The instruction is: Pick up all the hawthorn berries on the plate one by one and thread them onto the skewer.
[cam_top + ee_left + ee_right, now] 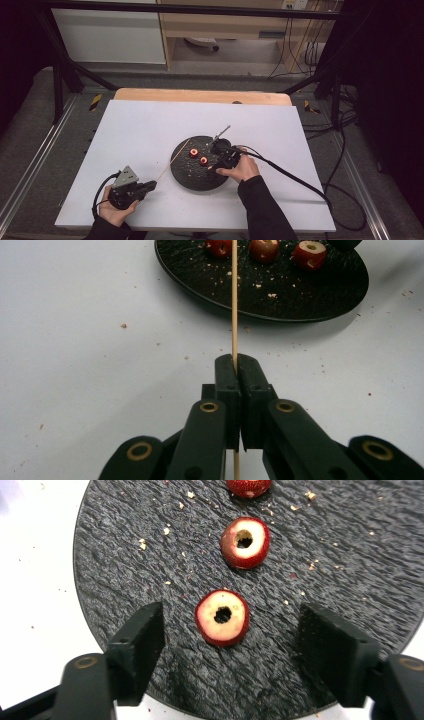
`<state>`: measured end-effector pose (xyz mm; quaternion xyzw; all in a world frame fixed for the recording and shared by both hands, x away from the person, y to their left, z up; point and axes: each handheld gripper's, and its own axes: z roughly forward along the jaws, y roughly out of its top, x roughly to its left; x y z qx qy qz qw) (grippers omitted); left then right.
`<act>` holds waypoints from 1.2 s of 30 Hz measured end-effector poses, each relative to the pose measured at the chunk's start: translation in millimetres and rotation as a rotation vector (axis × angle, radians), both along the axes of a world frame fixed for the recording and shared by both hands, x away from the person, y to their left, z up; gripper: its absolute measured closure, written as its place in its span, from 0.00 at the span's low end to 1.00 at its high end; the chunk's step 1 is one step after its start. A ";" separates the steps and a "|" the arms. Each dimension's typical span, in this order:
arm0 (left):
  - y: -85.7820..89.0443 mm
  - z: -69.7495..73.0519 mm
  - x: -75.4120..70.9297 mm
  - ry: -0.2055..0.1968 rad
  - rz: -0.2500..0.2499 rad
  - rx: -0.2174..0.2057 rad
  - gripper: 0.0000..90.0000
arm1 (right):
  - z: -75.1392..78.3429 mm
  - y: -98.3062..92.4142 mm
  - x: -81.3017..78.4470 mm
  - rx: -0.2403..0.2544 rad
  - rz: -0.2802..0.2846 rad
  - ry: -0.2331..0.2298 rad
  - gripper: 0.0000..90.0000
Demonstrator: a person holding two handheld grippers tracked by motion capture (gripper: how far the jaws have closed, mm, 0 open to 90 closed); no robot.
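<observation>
Left gripper (235, 365) clamps the skewer (234, 300); right gripper (227, 630) jaws apart around a fruit (222, 617), lower centre.

The white surface (145, 135) lies on a wooden board, whose far edge (200, 95) shows as a light brown strip. Small brown crumbs (123, 325) are scattered on the white surface near the plate. Around the surface stands a black metal frame (60, 85), with one bar across the far side. Grey carpet floor (30, 130) is on the left and right. Far behind, there is a white cabinet (110, 35) at the left and a wooden shelf (225, 25) beside it. Black cables (345, 150) lie on the floor at the right.
</observation>
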<state>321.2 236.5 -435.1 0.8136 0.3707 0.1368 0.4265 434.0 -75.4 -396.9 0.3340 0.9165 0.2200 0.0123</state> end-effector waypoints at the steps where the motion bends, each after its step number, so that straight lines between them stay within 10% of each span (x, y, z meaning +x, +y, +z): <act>1: -0.1 0.0 0.0 0.000 -0.001 0.001 0.98 | -0.7 3.0 1.8 -0.010 0.005 0.011 0.38; 18: -1.2 -0.7 0.7 0.005 -0.006 0.008 0.98 | -8.1 14.5 13.0 -0.050 0.042 0.064 0.63; 36: -1.8 -0.8 0.5 0.005 -0.010 0.012 0.98 | -6.9 13.5 15.8 -0.061 0.005 0.127 0.67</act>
